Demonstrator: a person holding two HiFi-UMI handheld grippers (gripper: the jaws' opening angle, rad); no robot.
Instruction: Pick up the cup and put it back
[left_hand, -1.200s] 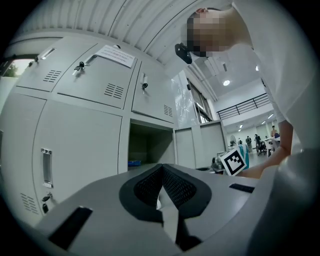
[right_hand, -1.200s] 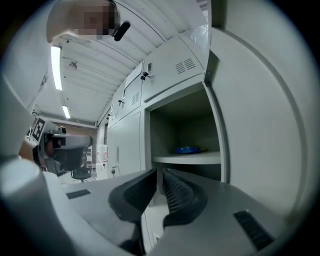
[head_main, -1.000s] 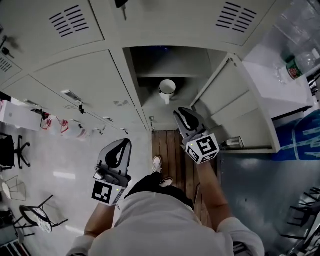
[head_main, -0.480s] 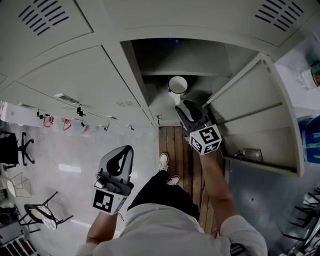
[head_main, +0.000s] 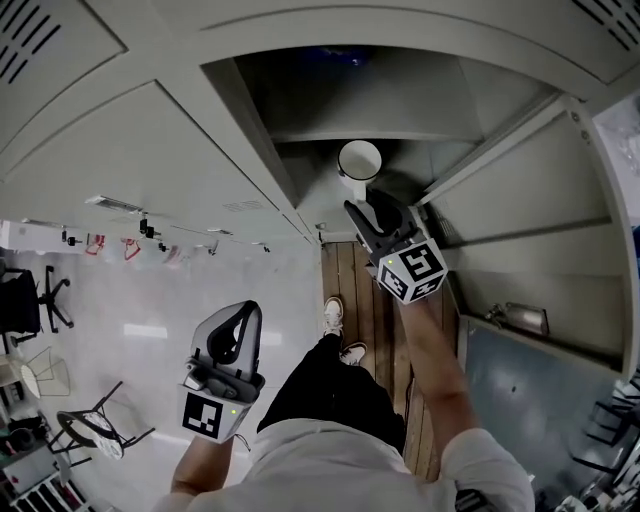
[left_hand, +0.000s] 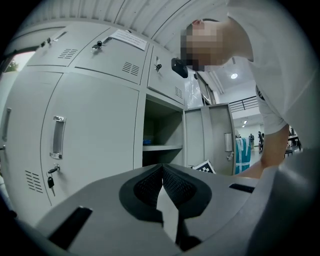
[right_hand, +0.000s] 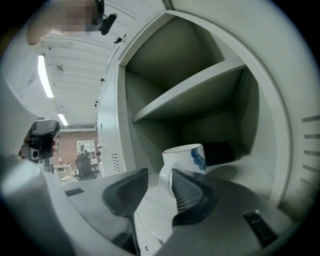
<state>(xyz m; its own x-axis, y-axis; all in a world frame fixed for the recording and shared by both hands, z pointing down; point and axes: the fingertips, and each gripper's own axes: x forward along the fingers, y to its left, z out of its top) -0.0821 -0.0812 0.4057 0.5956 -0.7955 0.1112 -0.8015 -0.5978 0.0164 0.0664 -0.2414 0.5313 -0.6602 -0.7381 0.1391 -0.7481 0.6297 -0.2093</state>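
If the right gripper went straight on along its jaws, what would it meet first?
Most likely the handle of the white cup, which stands just ahead of the right gripper and its open jaws; exact depth is unclear.

One white blue-printed ceramic cup (head_main: 359, 160) is sitting in one open grey metal locker (head_main: 300, 185). Two tools are showing: left tool (head_main: 247, 308), right tool (head_main: 354, 208).

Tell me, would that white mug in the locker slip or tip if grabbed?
Probably rigid and breakable: the mug looks like glazed ceramic. Likely slippery, judging by its glossy handle. Unlikely to roll, since it stands upright on the locker shelf.
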